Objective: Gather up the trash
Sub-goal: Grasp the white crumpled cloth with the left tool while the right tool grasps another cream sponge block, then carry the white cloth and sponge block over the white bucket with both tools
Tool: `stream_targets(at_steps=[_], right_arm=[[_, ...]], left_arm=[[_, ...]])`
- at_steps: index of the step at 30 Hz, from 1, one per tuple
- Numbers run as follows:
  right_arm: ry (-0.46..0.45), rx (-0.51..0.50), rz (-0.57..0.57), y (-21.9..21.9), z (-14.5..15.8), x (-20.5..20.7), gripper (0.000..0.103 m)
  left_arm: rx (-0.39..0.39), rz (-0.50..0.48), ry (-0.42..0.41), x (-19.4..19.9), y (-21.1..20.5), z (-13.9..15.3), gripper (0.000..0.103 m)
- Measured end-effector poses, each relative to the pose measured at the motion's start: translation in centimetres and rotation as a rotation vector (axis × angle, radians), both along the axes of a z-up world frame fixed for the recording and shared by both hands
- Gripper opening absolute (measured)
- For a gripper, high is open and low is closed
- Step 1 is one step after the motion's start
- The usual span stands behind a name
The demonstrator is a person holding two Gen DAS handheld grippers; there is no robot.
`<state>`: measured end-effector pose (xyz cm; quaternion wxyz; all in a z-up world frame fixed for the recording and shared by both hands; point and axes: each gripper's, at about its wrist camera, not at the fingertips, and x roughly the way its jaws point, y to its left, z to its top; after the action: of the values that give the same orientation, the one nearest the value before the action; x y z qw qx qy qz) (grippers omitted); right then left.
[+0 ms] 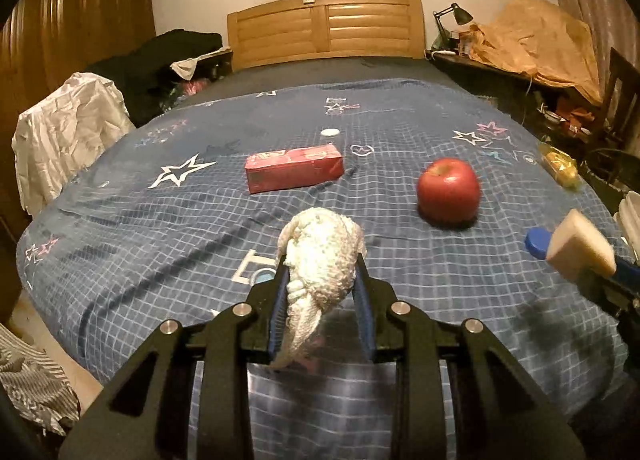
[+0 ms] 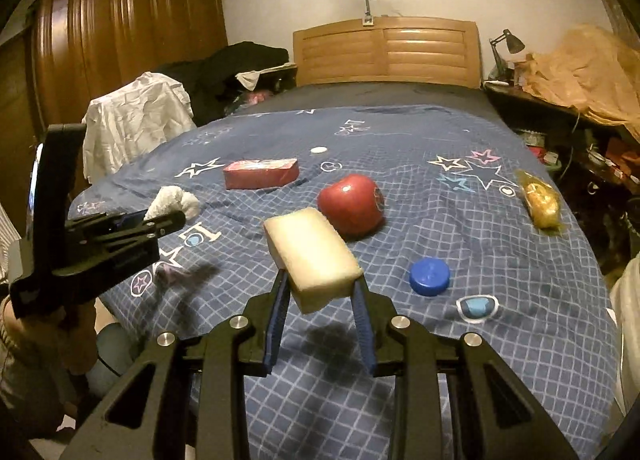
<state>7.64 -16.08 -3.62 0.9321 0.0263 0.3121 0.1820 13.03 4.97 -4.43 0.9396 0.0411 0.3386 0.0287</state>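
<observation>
Pinching crumpled tissue (image 1: 320,256) in left jaws | sponge block (image 2: 316,256) clamped crosswise in right jaws

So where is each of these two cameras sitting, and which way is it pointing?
Left wrist: sits on the left gripper, looking along its fingers across the bed to the headboard; its jaws pinch a tissue wad; the right gripper's sponge shows at the right edge.
Right wrist: sits on the right gripper, facing the same way; its jaws hold the sponge; the left gripper and the hand holding it show at left.
Shared: bed, headboard, apple, red box, blue cap.
</observation>
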Motion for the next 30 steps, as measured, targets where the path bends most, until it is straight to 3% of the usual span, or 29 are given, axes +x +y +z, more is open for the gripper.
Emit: stream_targets(at_steps=[5,11,21,30], right_arm=[[-0.03,-0.005,-0.03,-1.2,1.2,-0.7,0.032],[-0.059,-0.02,-0.148,-7.0,4.0,-1.5,0.032],[-0.037,-0.047,-0.464,-24.2,8.2,-4.1,0.033],[0.034,-0.056,-0.69,-38.3,6.9,-7.7,0.033]], left_arm=[[0.021,-0.05,0.005,0.1,-2.7,0.9,0.028],[0.032,-0.189,-0.03,1.1,-8.9,3.5,0.028],[0.019,-0.495,-0.062,3.2,-24.7,7.0,0.028],[0.046,-0.745,-0.012,3.6,-39.4,6.0,0.028]])
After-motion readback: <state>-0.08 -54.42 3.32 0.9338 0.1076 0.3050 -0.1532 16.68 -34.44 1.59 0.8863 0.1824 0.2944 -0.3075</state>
